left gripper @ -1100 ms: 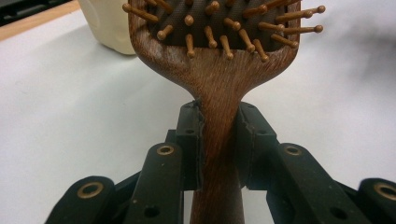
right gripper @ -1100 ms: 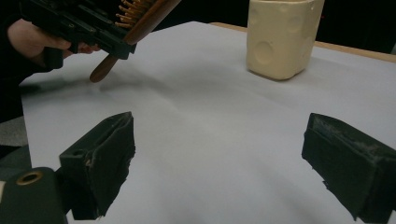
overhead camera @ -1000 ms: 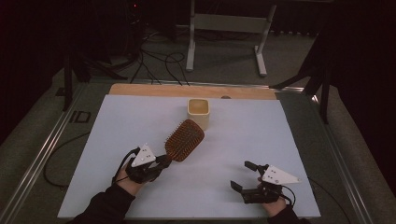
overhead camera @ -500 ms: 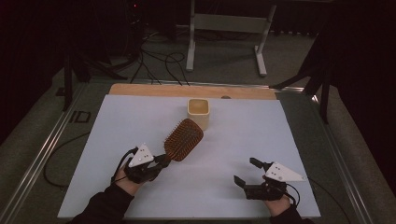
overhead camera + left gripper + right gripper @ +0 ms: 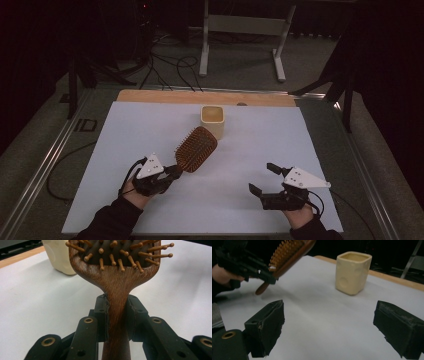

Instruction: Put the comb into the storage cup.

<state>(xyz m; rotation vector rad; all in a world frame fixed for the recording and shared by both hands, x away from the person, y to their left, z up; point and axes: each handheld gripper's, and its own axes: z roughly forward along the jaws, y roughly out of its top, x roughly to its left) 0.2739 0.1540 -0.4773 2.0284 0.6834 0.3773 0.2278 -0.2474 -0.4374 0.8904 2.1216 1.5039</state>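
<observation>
On a white table sheet (image 5: 125,150) in a dark room, the left hand-held gripper (image 5: 172,174) clamps a hairbrush (image 5: 196,149); the right (image 5: 260,179) gapes empty.

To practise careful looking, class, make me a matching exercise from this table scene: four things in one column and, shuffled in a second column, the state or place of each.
Things:
1. brown wooden paddle hairbrush
2. cream square ceramic cup
3. left hand-held gripper
4. right hand-held gripper

States or places:
A. jaws wide apart, nothing between them
B. stands upright on the white table cover near the far edge
C. clamped shut on a handle
D. held up by its handle, head beside the cup

Pairs: 1-D, 2-B, 3-C, 4-A
</observation>
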